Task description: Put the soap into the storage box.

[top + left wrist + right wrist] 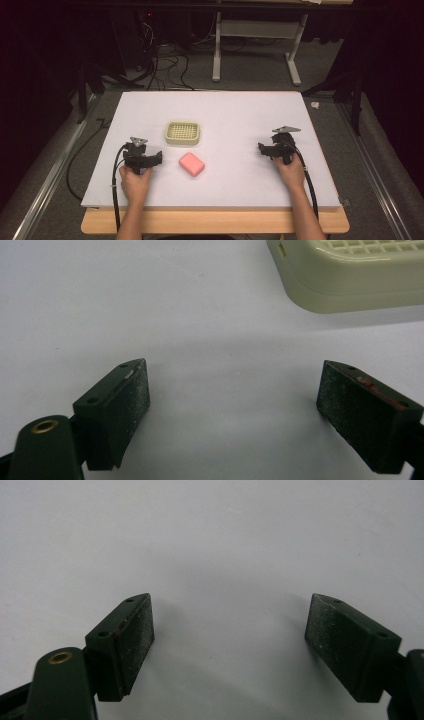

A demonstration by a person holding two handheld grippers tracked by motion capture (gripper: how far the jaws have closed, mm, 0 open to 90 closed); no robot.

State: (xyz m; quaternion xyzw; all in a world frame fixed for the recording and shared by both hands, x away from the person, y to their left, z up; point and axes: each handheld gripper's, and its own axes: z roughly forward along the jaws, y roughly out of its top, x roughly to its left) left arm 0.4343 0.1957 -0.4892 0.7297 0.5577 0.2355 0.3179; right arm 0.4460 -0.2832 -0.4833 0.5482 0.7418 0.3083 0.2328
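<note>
- No brand, label or writing can be read on any of the things; the pink soap bar (192, 164) and the cream soap dish (182, 133) look plain from the high view.
- The left gripper (159, 157) rests low over the white table (235, 110), its fingers (131, 405) standing well apart with only bare table surface between them; they hold and touch nothing.
- In the left gripper view the cream soap dish shows up ahead and to the right, its grid top visible, well apart from the fingers.
- The soap bar lies on the table just beside the left gripper, towards the table's middle, and just in front of the soap dish on the person's side, not touching it.
- The right gripper (262, 148) sits well off at the table's right side, its fingers (134, 635) also spread wide over bare table, holding nothing.
- Each gripper is held in one of the person's hands.
</note>
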